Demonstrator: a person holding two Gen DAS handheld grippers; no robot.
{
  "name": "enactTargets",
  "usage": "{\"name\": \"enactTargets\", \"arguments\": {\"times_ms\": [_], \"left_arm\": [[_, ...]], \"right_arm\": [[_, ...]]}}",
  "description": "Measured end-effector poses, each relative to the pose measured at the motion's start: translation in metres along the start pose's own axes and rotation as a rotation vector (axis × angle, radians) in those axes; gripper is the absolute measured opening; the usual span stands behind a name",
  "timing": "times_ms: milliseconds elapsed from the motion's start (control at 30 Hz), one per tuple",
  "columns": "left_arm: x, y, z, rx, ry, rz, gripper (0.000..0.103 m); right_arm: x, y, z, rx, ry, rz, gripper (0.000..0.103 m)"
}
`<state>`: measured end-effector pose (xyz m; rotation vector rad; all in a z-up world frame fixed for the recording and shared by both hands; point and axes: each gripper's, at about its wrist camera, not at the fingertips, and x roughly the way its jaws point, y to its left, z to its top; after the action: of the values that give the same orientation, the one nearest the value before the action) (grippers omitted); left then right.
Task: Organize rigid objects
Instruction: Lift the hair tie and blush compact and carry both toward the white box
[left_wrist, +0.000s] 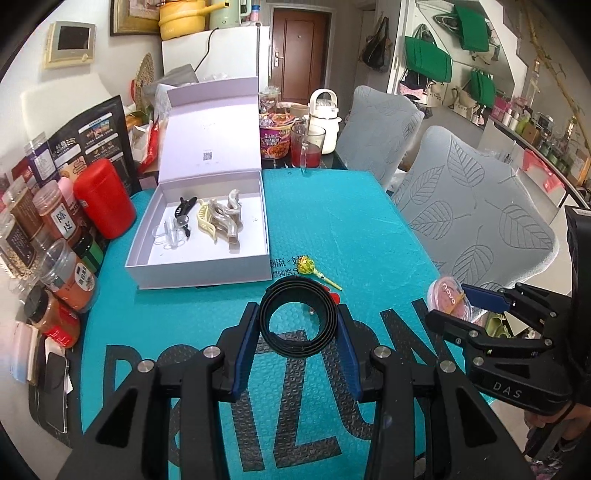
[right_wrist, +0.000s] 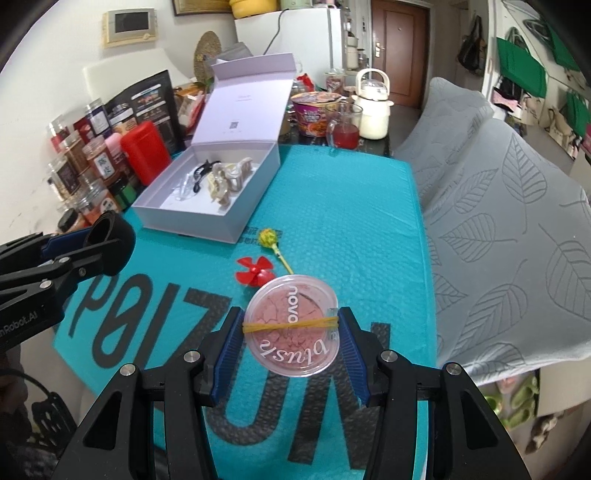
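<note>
Black coiled belt clamped in left gripper | pink rubber-banded blush compact clamped in right gripper

The mat was turquoise with dark grey letters. On the mat lay a yellow lollipop and a red propeller. Beside the mat, the grey chair cover had a leaf pattern.

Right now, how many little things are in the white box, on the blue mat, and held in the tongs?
In the white box: 4 hair clips
Loose on the blue mat: 2 (lollipop, red propeller)
Held in tongs: 2 (coiled black belt, blush compact)
Total: 8
</note>
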<state>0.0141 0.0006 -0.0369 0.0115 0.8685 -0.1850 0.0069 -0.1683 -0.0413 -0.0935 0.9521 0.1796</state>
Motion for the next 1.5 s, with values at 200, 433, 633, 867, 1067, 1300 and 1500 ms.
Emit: {"name": "enactTargets", "arguments": {"times_ms": [200, 433, 633, 867, 1067, 1300, 1500], "left_arm": [[-0.014, -0.002, -0.006, -0.028, -0.010, 0.026, 0.040], [-0.034, 0.003, -0.011, -0.067, -0.042, 0.076, 0.040], [-0.040, 0.020, -0.017, -0.129, -0.044, 0.109, 0.040], [-0.044, 0.039, -0.017, -0.156, -0.046, 0.139, 0.040], [-0.039, 0.065, -0.014, -0.167, -0.035, 0.142, 0.040], [-0.026, 0.102, -0.001, -0.159, -0.002, 0.121, 0.040], [-0.015, 0.133, 0.015, -0.132, 0.023, 0.102, 0.040]], "right_arm": [[-0.012, 0.012, -0.003, -0.046, -0.006, 0.054, 0.051], [-0.015, 0.035, -0.002, -0.132, -0.008, 0.140, 0.051], [-0.017, 0.054, 0.002, -0.189, -0.024, 0.194, 0.051], [-0.009, 0.076, 0.008, -0.224, -0.017, 0.241, 0.051], [0.005, 0.095, 0.018, -0.224, 0.002, 0.256, 0.051], [0.027, 0.118, 0.035, -0.204, 0.028, 0.252, 0.051], [0.046, 0.139, 0.054, -0.180, 0.051, 0.240, 0.051]]}}
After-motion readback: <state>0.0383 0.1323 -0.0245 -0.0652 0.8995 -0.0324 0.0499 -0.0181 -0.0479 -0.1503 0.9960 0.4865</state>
